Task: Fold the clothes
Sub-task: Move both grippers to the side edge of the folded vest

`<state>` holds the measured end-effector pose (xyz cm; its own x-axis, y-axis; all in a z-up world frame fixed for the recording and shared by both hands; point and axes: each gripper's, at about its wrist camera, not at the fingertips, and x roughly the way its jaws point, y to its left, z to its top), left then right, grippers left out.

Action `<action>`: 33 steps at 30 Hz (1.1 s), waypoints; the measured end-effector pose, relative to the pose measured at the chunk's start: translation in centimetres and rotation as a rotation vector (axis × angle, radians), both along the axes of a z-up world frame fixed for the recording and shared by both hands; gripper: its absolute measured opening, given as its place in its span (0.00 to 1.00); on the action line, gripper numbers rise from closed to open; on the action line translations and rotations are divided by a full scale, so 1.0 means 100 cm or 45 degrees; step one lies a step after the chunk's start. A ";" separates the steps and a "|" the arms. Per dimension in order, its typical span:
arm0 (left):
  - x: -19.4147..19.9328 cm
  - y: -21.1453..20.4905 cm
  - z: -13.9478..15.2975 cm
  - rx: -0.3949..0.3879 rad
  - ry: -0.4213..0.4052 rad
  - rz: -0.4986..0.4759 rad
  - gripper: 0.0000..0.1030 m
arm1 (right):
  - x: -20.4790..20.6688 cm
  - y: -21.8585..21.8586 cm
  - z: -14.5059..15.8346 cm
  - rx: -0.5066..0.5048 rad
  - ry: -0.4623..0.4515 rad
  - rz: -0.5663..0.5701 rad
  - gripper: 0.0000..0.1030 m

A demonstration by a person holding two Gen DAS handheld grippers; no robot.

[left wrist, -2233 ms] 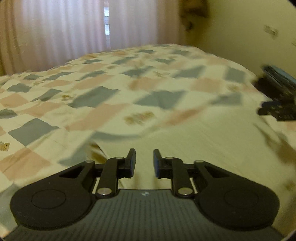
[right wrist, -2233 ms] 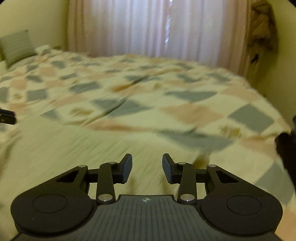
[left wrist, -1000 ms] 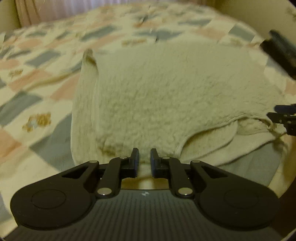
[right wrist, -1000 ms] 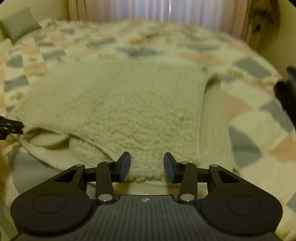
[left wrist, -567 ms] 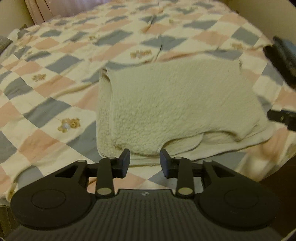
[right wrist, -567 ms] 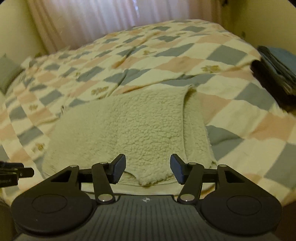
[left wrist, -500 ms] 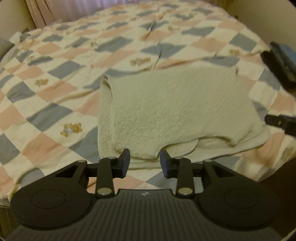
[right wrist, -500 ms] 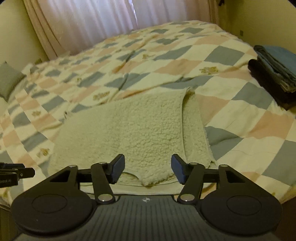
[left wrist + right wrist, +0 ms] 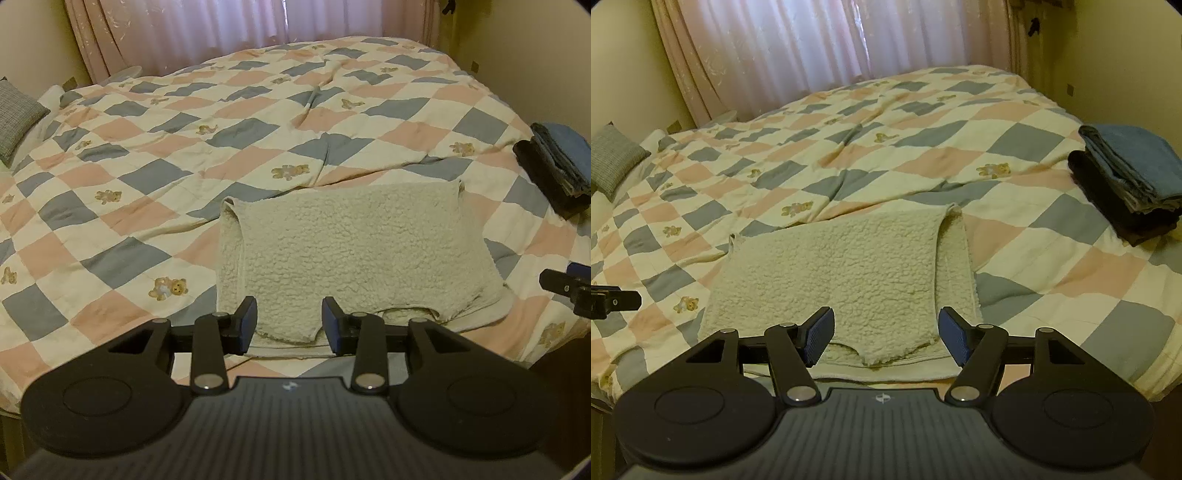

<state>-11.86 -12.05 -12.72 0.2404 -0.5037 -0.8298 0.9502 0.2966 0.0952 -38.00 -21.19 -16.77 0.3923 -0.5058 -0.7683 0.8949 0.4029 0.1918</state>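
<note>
Both grippers, left (image 9: 289,325) and right (image 9: 885,339), have let go and backed off, fingers apart and empty, leaving the fleece (image 9: 354,254) folded on the bed (image 9: 147,147)

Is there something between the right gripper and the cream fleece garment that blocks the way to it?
Nothing visible does. The right gripper is open above the near edge of the fleece garment, with only bare quilt around. The stack of folded clothes lies well off to the right.
</note>
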 end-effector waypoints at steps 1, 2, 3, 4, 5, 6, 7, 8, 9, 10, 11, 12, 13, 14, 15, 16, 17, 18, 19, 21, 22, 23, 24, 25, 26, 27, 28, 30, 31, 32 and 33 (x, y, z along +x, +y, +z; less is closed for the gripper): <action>0.004 0.001 0.001 -0.008 0.005 -0.008 0.36 | 0.001 0.001 0.001 0.000 0.006 -0.003 0.64; 0.008 0.002 0.002 -0.015 0.012 -0.015 0.36 | 0.002 0.001 0.002 -0.001 0.012 -0.009 0.64; 0.015 0.005 0.002 -0.023 0.029 -0.020 0.37 | 0.003 0.002 0.002 -0.002 0.018 -0.014 0.64; 0.022 0.007 0.002 -0.028 0.048 -0.022 0.37 | 0.004 0.002 0.003 -0.003 0.023 -0.020 0.64; 0.031 0.009 0.002 -0.028 0.068 -0.021 0.37 | 0.004 0.003 0.004 -0.006 0.029 -0.033 0.64; 0.040 0.011 0.001 -0.028 0.083 -0.019 0.37 | 0.005 0.003 0.005 -0.008 0.034 -0.048 0.64; 0.049 0.013 0.001 -0.028 0.093 -0.019 0.37 | 0.006 0.004 0.005 -0.009 0.042 -0.064 0.64; 0.058 0.013 0.000 -0.029 0.099 -0.028 0.37 | 0.008 0.004 0.006 -0.011 0.051 -0.083 0.64; 0.068 0.012 -0.001 -0.029 0.104 -0.040 0.37 | 0.010 0.004 0.006 -0.012 0.061 -0.102 0.64; 0.077 0.011 -0.002 -0.030 0.108 -0.052 0.37 | 0.013 0.005 0.006 -0.013 0.068 -0.124 0.64; 0.086 0.010 -0.002 -0.031 0.113 -0.063 0.37 | 0.017 0.005 0.006 -0.014 0.074 -0.147 0.64; 0.095 0.008 -0.003 -0.031 0.119 -0.078 0.38 | 0.022 0.006 0.006 -0.015 0.078 -0.169 0.64; 0.104 0.006 -0.005 -0.031 0.128 -0.093 0.38 | 0.027 0.007 0.005 -0.015 0.083 -0.190 0.65; 0.114 0.004 -0.006 -0.031 0.141 -0.109 0.38 | 0.032 0.008 0.005 -0.016 0.088 -0.211 0.65; 0.126 0.000 -0.008 -0.028 0.156 -0.122 0.38 | 0.037 0.009 0.004 -0.017 0.093 -0.233 0.65; 0.138 -0.003 -0.010 -0.024 0.170 -0.135 0.39 | 0.044 0.011 0.004 -0.016 0.102 -0.248 0.65; 0.149 -0.007 -0.012 -0.021 0.183 -0.148 0.39 | 0.053 0.014 0.003 -0.015 0.115 -0.257 0.65; 0.160 -0.010 -0.014 -0.015 0.196 -0.164 0.40 | 0.063 0.016 0.003 -0.015 0.127 -0.261 0.65; 0.170 -0.013 -0.016 -0.009 0.208 -0.181 0.41 | 0.074 0.020 0.002 -0.018 0.142 -0.262 0.65; 0.191 -0.020 -0.022 0.008 0.237 -0.215 0.43 | 0.096 0.028 0.000 -0.031 0.178 -0.259 0.66; 0.203 -0.025 -0.027 0.020 0.256 -0.233 0.43 | 0.108 0.033 -0.003 -0.040 0.199 -0.250 0.66; 0.212 -0.029 -0.033 0.031 0.280 -0.247 0.43 | 0.121 0.038 -0.006 -0.050 0.222 -0.238 0.66; 0.222 -0.034 -0.038 0.042 0.305 -0.261 0.43 | 0.134 0.043 -0.009 -0.059 0.244 -0.226 0.67; 0.231 -0.040 -0.046 0.054 0.336 -0.271 0.43 | 0.148 0.049 -0.013 -0.067 0.266 -0.209 0.67; 0.240 -0.046 -0.053 0.067 0.369 -0.281 0.43 | 0.162 0.055 -0.019 -0.071 0.288 -0.188 0.67; 0.249 -0.053 -0.063 0.083 0.409 -0.295 0.43 | 0.176 0.060 -0.025 -0.073 0.311 -0.165 0.67; 0.258 -0.061 -0.074 0.099 0.453 -0.313 0.44 | 0.190 0.066 -0.032 -0.074 0.329 -0.141 0.67; 0.272 -0.078 -0.098 0.132 0.524 -0.344 0.44 | 0.220 0.076 -0.048 -0.072 0.351 -0.084 0.67; 0.278 -0.086 -0.111 0.148 0.558 -0.353 0.44 | 0.234 0.081 -0.057 -0.071 0.361 -0.053 0.67; 0.285 -0.095 -0.124 0.164 0.593 -0.359 0.44 | 0.250 0.085 -0.066 -0.080 0.374 -0.017 0.67; 0.292 -0.103 -0.137 0.178 0.638 -0.355 0.44 | 0.266 0.090 -0.076 -0.098 0.392 0.025 0.67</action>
<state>17.30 -22.32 -26.44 -0.3239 -0.3693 -0.8710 0.9298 0.0458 -0.3652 -11.43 -12.23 -24.40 0.1576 -0.5614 -0.8124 0.8980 0.4237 -0.1186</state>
